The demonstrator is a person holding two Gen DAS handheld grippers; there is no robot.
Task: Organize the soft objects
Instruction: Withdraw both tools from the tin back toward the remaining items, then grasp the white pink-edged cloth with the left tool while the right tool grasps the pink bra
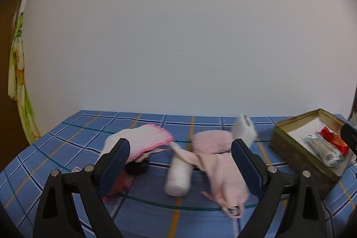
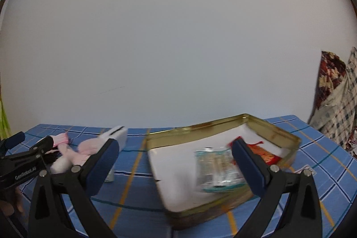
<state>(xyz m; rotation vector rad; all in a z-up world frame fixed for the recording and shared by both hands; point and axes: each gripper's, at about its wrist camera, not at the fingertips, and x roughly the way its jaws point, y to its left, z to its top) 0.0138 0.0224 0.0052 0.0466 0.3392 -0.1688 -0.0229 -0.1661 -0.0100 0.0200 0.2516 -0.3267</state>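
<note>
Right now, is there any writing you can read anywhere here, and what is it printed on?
White lettering on the side of the left tool: blurred, cannot be made out for certain.
Print on the clear packet in the tin: too blurred to read.
Red packet: unreadable.

Left gripper (image 1: 180,162): two matte black plastic arms, each shaped as a long triangle with a triangular cut-out near its base. Each arm carries two round silver screws along its upper edge. Fingers (image 1: 116,162) end in dark navy pads with a fine ribbed texture, rounded at the tips.

Right gripper (image 2: 174,162): same build, black triangular arms, silver screws in pairs, navy ribbed fingers (image 2: 250,166).

In the right wrist view, to the left of the right gripper, the left gripper's black side shows white printed lettering, too blurred to read. A strip of bare skin shows below that lettering.
</note>
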